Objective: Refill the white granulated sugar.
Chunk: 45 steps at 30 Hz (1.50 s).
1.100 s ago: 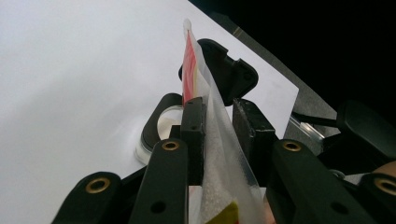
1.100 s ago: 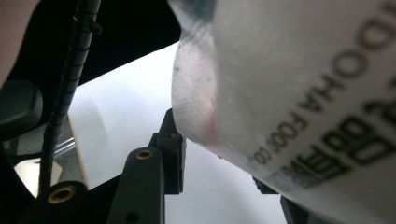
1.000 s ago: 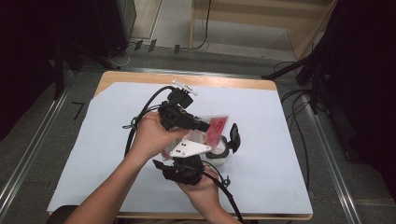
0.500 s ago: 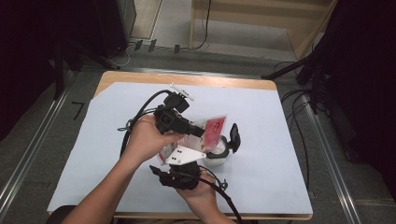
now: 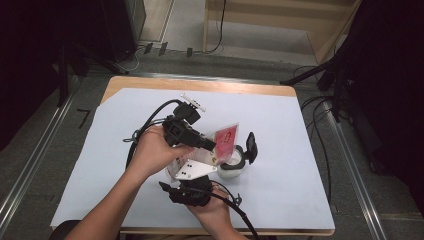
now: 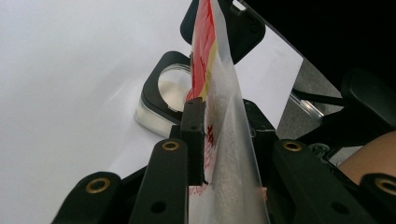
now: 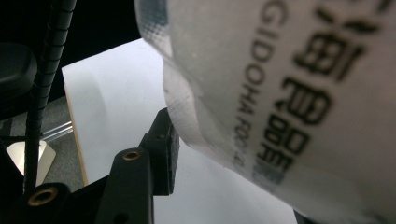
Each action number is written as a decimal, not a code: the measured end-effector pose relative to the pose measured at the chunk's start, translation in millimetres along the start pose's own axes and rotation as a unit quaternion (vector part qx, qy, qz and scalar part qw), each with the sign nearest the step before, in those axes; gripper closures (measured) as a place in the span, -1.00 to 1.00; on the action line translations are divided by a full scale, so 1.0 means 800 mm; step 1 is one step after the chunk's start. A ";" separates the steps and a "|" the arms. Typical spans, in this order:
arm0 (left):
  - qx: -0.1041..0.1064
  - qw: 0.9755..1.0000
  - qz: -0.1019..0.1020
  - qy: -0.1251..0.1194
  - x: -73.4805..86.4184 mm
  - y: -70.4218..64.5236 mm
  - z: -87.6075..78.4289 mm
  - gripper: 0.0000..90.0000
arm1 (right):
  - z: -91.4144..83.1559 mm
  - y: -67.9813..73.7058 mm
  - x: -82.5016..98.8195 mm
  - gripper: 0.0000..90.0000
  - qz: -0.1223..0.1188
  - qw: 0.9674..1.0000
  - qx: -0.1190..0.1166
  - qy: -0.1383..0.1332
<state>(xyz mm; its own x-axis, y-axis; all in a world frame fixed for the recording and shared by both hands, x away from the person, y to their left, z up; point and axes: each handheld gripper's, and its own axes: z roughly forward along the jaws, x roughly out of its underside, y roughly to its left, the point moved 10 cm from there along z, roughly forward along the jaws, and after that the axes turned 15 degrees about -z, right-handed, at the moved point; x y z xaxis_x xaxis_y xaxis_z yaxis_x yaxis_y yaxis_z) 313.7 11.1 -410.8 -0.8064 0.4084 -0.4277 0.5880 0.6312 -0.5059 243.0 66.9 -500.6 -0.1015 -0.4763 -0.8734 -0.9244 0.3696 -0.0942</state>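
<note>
Left gripper view: left hand-held gripper [image 6: 229,130] pinches the packet [image 6: 219,93] (right one's state unclear).

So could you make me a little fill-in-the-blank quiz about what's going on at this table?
1. The left gripper is shut on a red and white ____.
2. The pouch hangs above a small round ____ with a black hinged lid.
3. The container sits on a table covered in ____ paper.
4. The container's lid stands ____.

Missing words: pouch; container; white; open
</note>
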 end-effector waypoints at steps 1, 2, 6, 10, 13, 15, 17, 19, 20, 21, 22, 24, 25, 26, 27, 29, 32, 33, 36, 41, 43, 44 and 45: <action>0.000 1.000 -0.001 0.002 0.001 0.000 0.001 0.67 | 0.001 0.000 0.001 0.22 -0.002 1.000 -0.002 0.000; 0.000 1.000 -0.001 0.002 0.001 0.000 0.001 0.67 | 0.001 0.001 0.002 0.23 -0.003 1.000 -0.002 0.002; 0.001 1.000 -0.002 0.007 0.002 0.003 0.002 0.67 | 0.002 0.002 0.005 0.23 -0.006 1.000 -0.006 0.006; -0.002 1.000 -0.005 0.018 0.006 0.006 0.006 0.67 | 0.004 0.003 0.008 0.24 -0.013 1.000 -0.006 0.009; 0.000 1.000 -0.007 0.025 0.007 0.009 0.008 0.66 | 0.006 0.004 0.010 0.24 -0.016 1.000 -0.006 0.011; 0.000 1.000 -0.009 0.026 0.008 0.010 0.007 0.66 | 0.007 0.004 0.011 0.24 -0.019 1.000 -0.006 0.012; 0.000 1.000 -0.010 0.026 0.007 0.012 0.007 0.66 | 0.007 0.004 0.012 0.25 -0.023 1.000 -0.009 0.013; 0.000 1.000 -0.013 0.026 0.007 0.013 0.008 0.66 | 0.009 0.005 0.015 0.25 -0.024 0.999 -0.013 0.016; 0.000 0.999 -0.014 0.029 0.008 0.013 0.009 0.66 | 0.010 0.006 0.016 0.25 -0.022 0.999 -0.017 0.018; -0.002 0.999 -0.014 0.032 0.008 0.014 0.011 0.66 | 0.011 0.007 0.018 0.25 -0.020 0.999 -0.018 0.021; -0.004 0.999 -0.014 0.034 0.009 0.015 0.012 0.66 | 0.013 0.007 0.020 0.24 -0.019 0.999 -0.017 0.022; -0.002 0.999 -0.015 0.039 0.011 0.016 0.016 0.67 | 0.015 0.008 0.024 0.25 -0.020 0.999 -0.017 0.027; -0.003 0.999 -0.018 0.041 0.011 0.017 0.017 0.68 | 0.015 0.008 0.025 0.25 -0.021 0.999 -0.018 0.029; -0.004 0.999 -0.018 0.042 0.012 0.018 0.019 0.69 | 0.016 0.008 0.026 0.26 -0.023 0.999 -0.017 0.030; -0.002 0.999 -0.019 0.042 0.012 0.019 0.020 0.71 | 0.016 0.008 0.027 0.26 -0.022 0.999 -0.017 0.031; -0.004 0.999 -0.018 0.045 0.013 0.021 0.019 0.73 | 0.017 0.009 0.028 0.26 -0.024 0.999 -0.019 0.033; -0.004 0.999 -0.021 0.040 0.012 0.022 0.020 0.78 | 0.018 0.008 0.031 0.27 -0.025 0.999 -0.018 0.037; -0.003 0.999 -0.020 0.038 0.012 0.024 0.019 0.80 | 0.019 0.008 0.032 0.27 -0.024 0.999 -0.018 0.037; 0.001 0.999 -0.023 0.033 0.013 0.027 0.018 0.87 | 0.019 0.007 0.034 0.29 -0.024 0.999 -0.019 0.042; 0.010 0.999 -0.023 0.031 0.015 0.025 0.016 0.92 | 0.020 0.005 0.036 0.31 -0.026 0.998 -0.017 0.045; 0.009 0.999 -0.018 0.029 0.015 0.026 0.014 0.94 | 0.019 0.005 0.037 0.31 -0.023 0.998 -0.018 0.047; 0.010 0.999 -0.017 0.025 0.015 0.026 0.013 0.94 | 0.019 0.004 0.037 0.31 -0.022 0.998 -0.018 0.047; 0.011 1.000 -0.018 0.022 0.015 0.026 0.012 0.95 | 0.019 0.003 0.038 0.31 -0.024 0.998 -0.018 0.048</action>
<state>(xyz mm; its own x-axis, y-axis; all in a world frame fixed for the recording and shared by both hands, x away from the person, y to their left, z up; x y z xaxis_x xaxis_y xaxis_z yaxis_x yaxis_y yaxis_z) 317.1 22.5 -433.6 -0.8286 0.4149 -0.3759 0.5597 0.6310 -0.5371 243.3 66.0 -534.5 -0.0906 -0.5670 -0.8187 -0.9414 0.3170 -0.1154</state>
